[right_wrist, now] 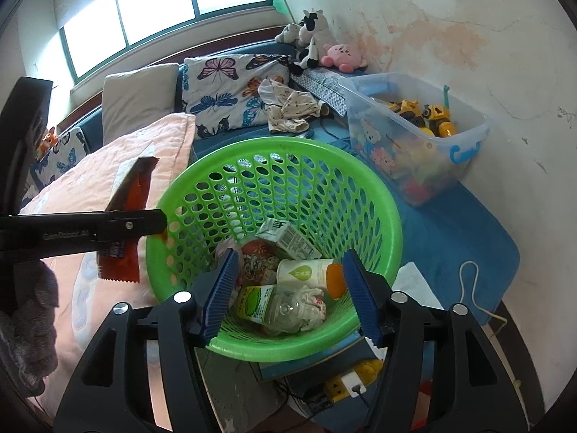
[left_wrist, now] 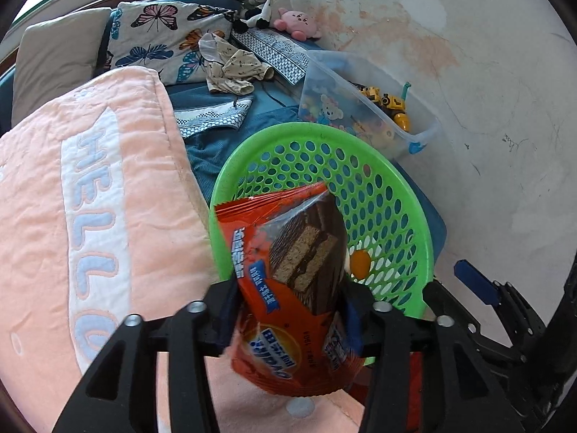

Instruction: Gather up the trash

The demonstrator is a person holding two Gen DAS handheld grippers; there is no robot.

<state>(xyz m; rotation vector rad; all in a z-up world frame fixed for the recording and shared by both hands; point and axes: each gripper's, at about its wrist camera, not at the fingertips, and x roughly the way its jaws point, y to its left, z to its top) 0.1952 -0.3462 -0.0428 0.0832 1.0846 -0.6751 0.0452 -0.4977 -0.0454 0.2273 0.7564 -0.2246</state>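
The left gripper (left_wrist: 288,310) has an orange wrapper (left_wrist: 288,288) between its jaws, which stand about half open; whether the pads still press on it cannot be told. The wrapper shows a picture of a chocolate-coated wafer and hangs at the near-left rim of the green basket (left_wrist: 404,195), tilted over that rim. From the right wrist view the same wrapper (right_wrist: 124,216) sticks out above and below the left gripper (right_wrist: 137,225), just beside the basket's (right_wrist: 274,151) left rim and above the pink blanket (right_wrist: 151,148). The right gripper (right_wrist: 292,296) hovers over the basket's near rim with its jaws partly open and nothing between its blue pads (right_wrist: 220,288). Inside the basket lie a small carton (right_wrist: 290,240), a paper cup (right_wrist: 304,270) with an orange cap (right_wrist: 335,279) beside it, a clear bottle (right_wrist: 277,306) with a green label, and crumpled tissue (right_wrist: 312,296). The basket sits on the bed near its wall-side edge, between the blanket and a clear toy bin (right_wrist: 425,137) by the wall (right_wrist: 487,54). Pillows (right_wrist: 223,86) and plush toys (right_wrist: 317,41) lie at the far end of the bed, under the window (right_wrist: 151,11)
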